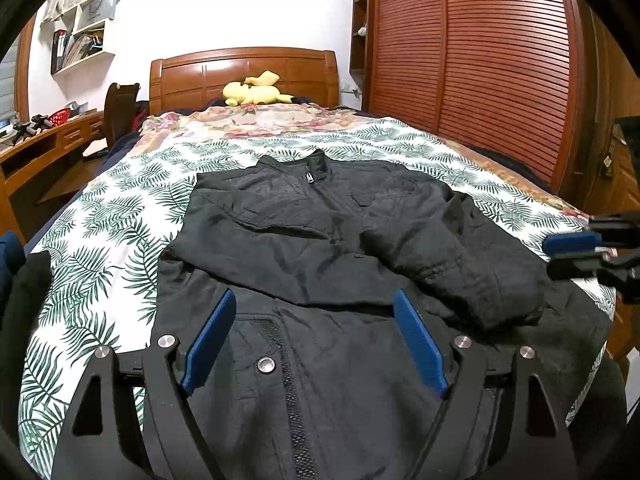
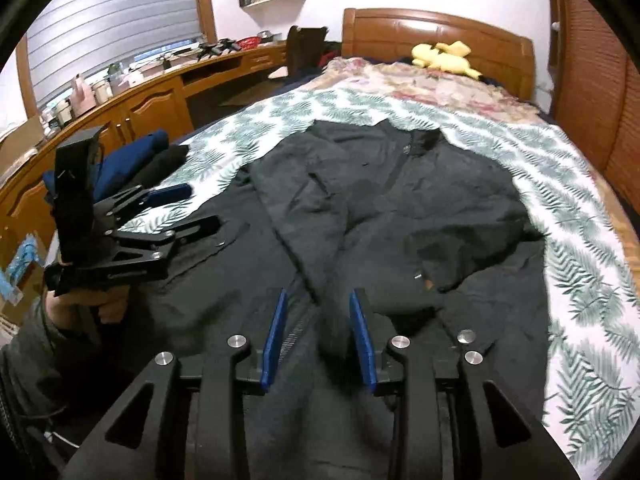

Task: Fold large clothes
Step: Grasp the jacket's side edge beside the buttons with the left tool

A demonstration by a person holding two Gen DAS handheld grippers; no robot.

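Nearest me, left gripper: I am holding its blue-padded jaws wide apart over the hem, gripping nothing.
Right gripper: its jaws are standing partly apart above the cloth, nothing clamped between them.
Task's thing: one large black zip-front nylon jacket is lying face up on the leaf-print bedspread, both sleeves crossing over the chest.
Step in hand: I am judging the sleeve fold done and the body fold pending.
Next move: it is calling for both grippers to pinch the hem corners and carry them towards the collar.
Beside the bed: one folded pile of dark blue and black garments.
Farthest: one yellow plush toy is resting by the wooden headboard.
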